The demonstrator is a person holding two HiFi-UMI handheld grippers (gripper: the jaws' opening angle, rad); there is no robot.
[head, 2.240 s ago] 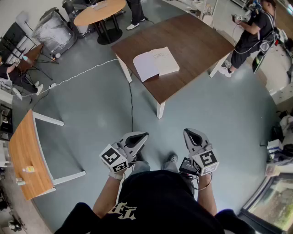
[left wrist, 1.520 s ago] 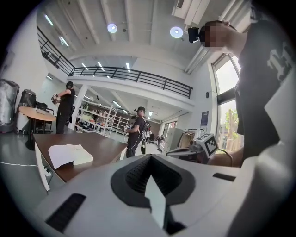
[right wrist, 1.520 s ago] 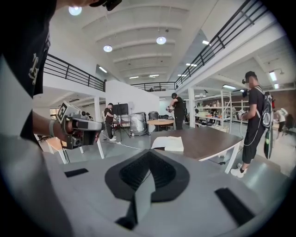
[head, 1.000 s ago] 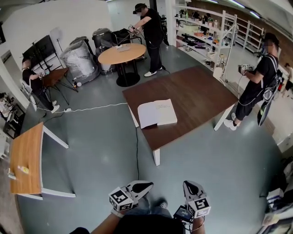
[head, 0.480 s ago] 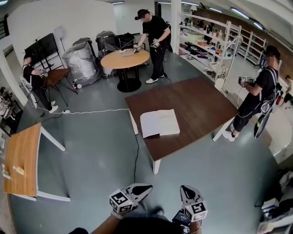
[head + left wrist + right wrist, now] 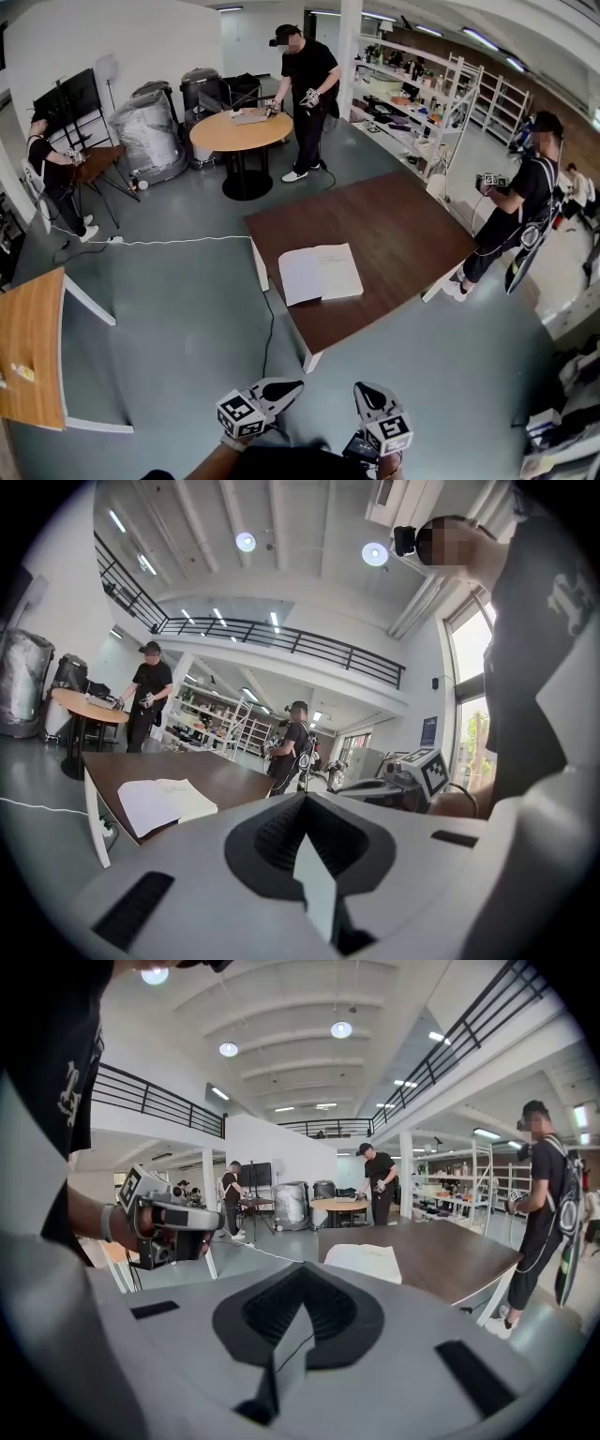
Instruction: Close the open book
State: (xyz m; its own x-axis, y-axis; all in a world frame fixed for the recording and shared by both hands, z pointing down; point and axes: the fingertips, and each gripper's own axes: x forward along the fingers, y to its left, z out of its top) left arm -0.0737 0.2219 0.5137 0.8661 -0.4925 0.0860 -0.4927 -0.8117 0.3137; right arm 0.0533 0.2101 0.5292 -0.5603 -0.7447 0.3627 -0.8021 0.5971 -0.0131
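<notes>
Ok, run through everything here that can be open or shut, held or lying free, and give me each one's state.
book: open, lying flat on the brown table, untouched.
left gripper: jaws together, holding nothing, well short of the table.
right gripper: jaws together, holding nothing, well short of the table.

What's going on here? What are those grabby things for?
A person holds a tool in each hand. The left tool and the right tool are both shut and empty, down by their body. The book lies open on the brown table ahead, and neither tool is near it.
</notes>
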